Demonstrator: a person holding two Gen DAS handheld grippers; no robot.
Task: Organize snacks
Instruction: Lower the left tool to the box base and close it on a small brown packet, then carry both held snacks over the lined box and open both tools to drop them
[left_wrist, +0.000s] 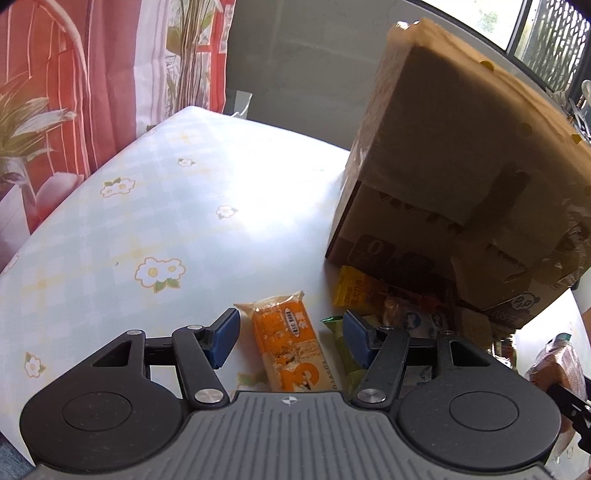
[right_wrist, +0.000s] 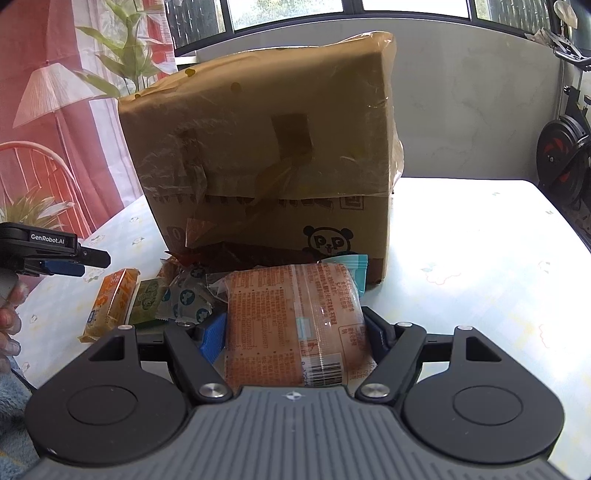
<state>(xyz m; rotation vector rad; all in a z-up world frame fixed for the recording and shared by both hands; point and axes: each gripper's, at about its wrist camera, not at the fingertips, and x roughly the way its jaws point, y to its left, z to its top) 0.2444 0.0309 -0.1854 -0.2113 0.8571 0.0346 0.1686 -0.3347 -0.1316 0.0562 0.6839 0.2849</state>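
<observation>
Orange wrapper fills the space between the pads of my right gripper (right_wrist: 293, 332): I have it pinched on a large clear-wrapped snack pack (right_wrist: 291, 325), both blue pads pressed against its sides, the pack raised in front of the cardboard box (right_wrist: 266, 147). My left gripper (left_wrist: 291, 338) is spread wide and holds nothing; it hangs over an orange cracker bar (left_wrist: 286, 343) that lies flat on the tabletop (left_wrist: 166, 206) between the two pads, touching neither as far as I can tell. To me the job looks barely begun. The rest of the snacks sit in a loose heap against the foot of the box: a green packet (right_wrist: 147, 299) just beside the cracker bar, pale blue-printed sachets (right_wrist: 188, 299), a yellow packet (left_wrist: 354, 288), a dark red wrapper (right_wrist: 236, 256) and a teal packet (right_wrist: 351, 267) partly behind my pack. Nothing is lined up or sorted yet, and I cannot see into the box, so whether anything is stowed there I cannot say. One pack is in hand, one bar is lined up for a grasp, and the heap remains.
</observation>
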